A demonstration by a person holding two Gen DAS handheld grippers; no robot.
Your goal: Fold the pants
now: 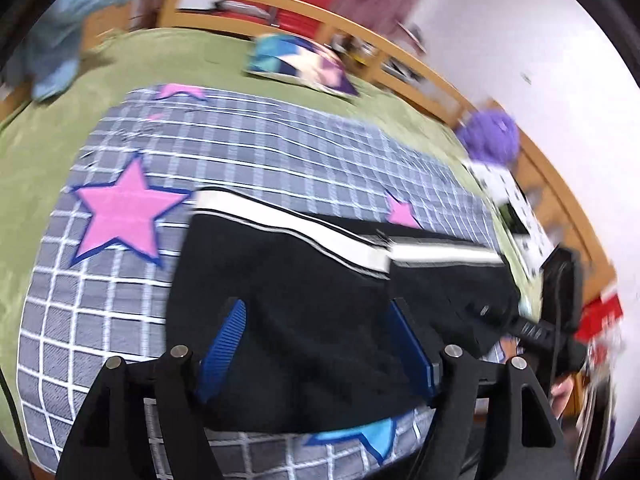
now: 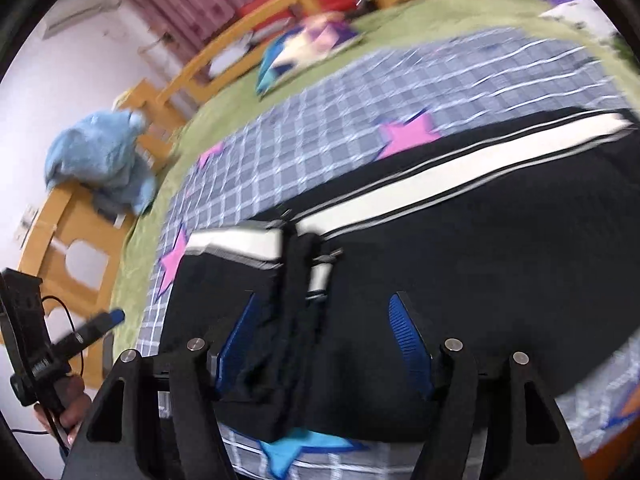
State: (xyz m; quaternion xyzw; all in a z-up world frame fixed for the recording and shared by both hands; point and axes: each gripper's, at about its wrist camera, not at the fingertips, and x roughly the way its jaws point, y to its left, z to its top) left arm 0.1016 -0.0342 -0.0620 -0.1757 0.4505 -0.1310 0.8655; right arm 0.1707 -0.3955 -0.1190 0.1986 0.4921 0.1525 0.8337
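On the checked star blanket (image 1: 248,152) lie the black track pants (image 1: 304,288), partly folded, with left gripper (image 1: 316,344) and right gripper (image 2: 326,338) both spread wide, holding nothing (frames blurred), so loose folded layers could slip apart.

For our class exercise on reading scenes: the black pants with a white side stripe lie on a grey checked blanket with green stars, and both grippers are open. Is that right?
One detail is wrong: the stars are mostly pink, with a blue one at the near edge, not green, as the left wrist view shows. The black pants do lie on the grey checked blanket, and the left gripper and right gripper are open.
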